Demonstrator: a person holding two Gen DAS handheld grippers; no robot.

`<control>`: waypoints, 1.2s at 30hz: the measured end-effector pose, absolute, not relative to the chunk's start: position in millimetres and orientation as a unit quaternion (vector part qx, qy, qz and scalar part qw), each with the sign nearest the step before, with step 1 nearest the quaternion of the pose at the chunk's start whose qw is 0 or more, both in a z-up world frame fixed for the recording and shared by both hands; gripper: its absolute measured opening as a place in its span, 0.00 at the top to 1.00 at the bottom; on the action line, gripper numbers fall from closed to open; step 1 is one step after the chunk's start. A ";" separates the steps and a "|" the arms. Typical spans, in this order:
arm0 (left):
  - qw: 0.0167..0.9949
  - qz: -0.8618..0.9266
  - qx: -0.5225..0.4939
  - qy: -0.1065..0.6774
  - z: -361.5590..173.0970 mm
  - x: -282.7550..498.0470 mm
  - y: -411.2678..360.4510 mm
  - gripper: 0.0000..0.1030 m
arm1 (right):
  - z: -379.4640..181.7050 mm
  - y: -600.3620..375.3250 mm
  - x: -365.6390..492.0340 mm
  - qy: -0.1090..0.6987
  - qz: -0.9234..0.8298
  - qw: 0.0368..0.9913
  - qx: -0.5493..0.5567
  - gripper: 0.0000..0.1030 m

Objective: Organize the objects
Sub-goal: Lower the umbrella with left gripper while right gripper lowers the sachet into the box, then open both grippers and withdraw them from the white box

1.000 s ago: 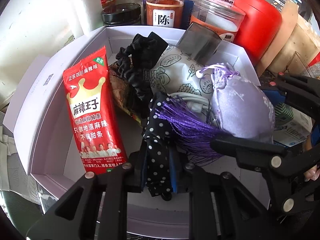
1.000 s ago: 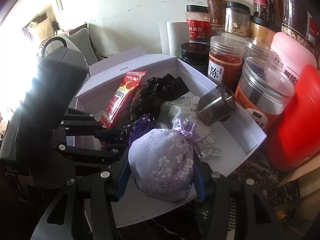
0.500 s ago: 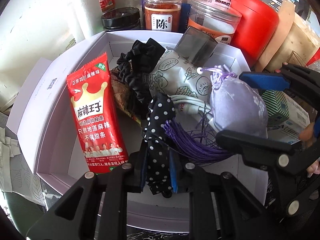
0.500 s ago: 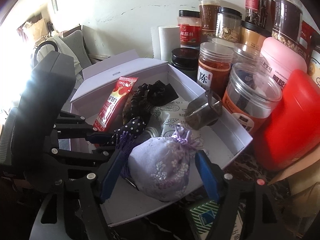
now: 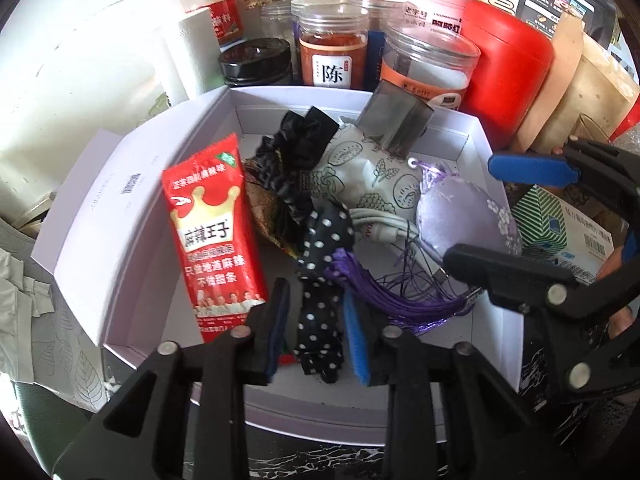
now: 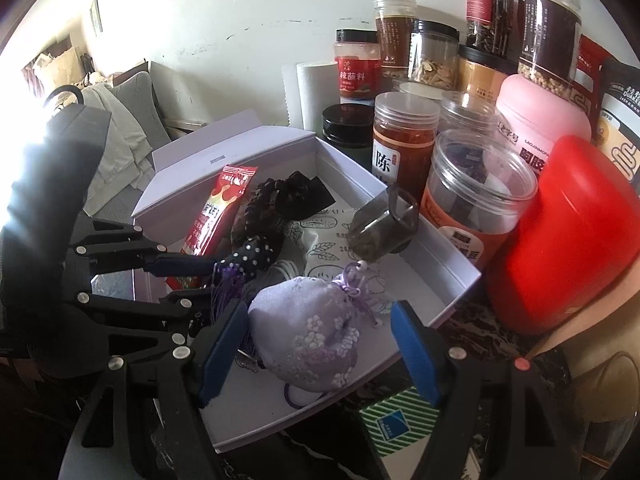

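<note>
Inside the white box (image 5: 120,240), toward its left, the red snack packet (image 5: 216,240) lay flat, well clear of either tool; it looked light and crinkly, probably slippery, best taken by a sealed edge. Just beside it the polka-dot fabric piece (image 5: 322,296) ran down between the blue pads of the left tool (image 5: 318,326). That tool's jaws were opening, with a gap showing on both sides of the cloth, so nothing was gripped. The fabric seemed soft and limp, likely to sag from wherever it was pinched, so a bunched middle would hold better than an end. A purple tassel (image 5: 384,296) trailed beside the right pad of that tool.

Further right the lilac embroidered sachet (image 6: 308,336) rested on the box floor near its front corner, between the pads of the right tool (image 6: 316,354), which stood wide apart and clear of it. I judged it light, squashy and smooth; a gentle squeeze across its belly, or the gathered neck, would serve.
</note>
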State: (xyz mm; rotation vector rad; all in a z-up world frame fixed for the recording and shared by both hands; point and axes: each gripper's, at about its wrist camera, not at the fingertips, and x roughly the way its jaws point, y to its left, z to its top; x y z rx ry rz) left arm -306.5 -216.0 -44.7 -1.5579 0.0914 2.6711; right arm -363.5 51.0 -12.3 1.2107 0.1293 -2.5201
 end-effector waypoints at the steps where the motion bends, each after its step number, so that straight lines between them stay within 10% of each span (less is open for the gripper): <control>1: 0.020 0.865 -0.500 0.029 -41.5 -307.3 -215.5 0.65 | -12.2 50.5 -362.4 0.046 -0.887 0.169 0.427 0.28; 36: -0.036 0.900 -0.433 0.030 95.2 -190.0 -197.2 0.34 | 102.0 45.3 -249.8 0.101 -0.926 0.102 0.350 0.21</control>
